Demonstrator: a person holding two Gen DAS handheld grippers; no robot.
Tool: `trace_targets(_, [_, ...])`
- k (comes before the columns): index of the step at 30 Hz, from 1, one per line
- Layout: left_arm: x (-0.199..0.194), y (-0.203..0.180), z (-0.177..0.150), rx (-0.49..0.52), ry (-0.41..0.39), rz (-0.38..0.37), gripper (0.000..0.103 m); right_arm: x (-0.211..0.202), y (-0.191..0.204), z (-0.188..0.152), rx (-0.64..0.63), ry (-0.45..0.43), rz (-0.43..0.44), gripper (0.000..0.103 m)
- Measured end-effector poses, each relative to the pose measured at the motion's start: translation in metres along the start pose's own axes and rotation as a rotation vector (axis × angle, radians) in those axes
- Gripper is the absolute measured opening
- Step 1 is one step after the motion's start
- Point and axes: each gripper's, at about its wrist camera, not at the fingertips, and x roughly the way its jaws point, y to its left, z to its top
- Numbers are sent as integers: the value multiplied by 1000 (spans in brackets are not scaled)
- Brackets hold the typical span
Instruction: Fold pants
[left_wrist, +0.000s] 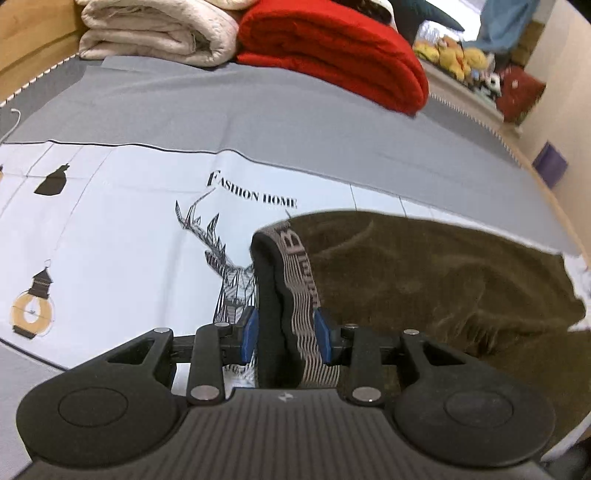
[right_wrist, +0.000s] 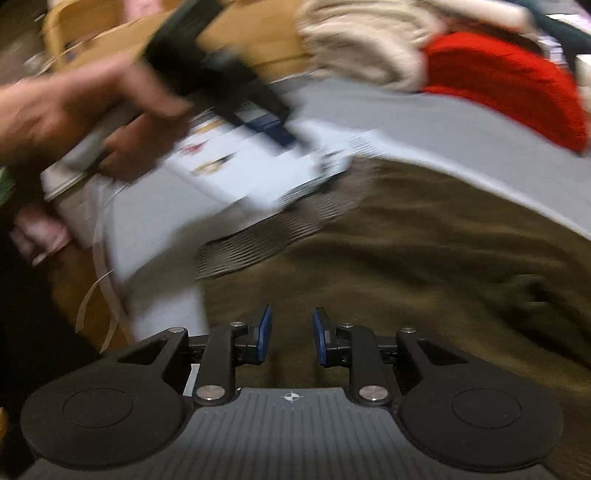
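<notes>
Left gripper clamped the pants at the waistband.
Right gripper hovered over them, fingers parted, holding nothing.

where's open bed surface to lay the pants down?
Free: the white printed sheet left of the olive-brown pants, and the grey strip between that sheet and the folded blankets. Crowded: the head end, with the cream quilt and red blanket.

The pants are dark olive-brown, rumpled, spread flat from centre toward 3 o'clock in the left view. Their striped grey waistband, lettered, stands lifted on edge at 6 o'clock, black lining showing on its left side.
</notes>
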Motion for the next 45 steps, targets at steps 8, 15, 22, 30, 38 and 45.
trace_targets(8, [56, 13, 16, -85, 53, -34, 51, 50, 46, -16, -237, 163, 61, 40])
trace_targets(15, [114, 20, 16, -119, 129, -12, 63, 43, 41, -13, -244, 179, 79, 28])
trace_targets(22, [118, 5, 30, -60, 128, -24, 32, 47, 35, -3, -264, 173, 129, 7])
trace_targets(30, [67, 23, 44, -11, 34, -14, 16, 32, 41, 5, -268, 41, 197, 6])
trace_targets(38, [30, 21, 38, 40, -45, 182, 37, 18, 28, 10, -143, 9, 188, 16])
trace_targets(45, [31, -19, 14, 169, 70, -56, 37, -5, -28, -2, 50, 34, 28, 24])
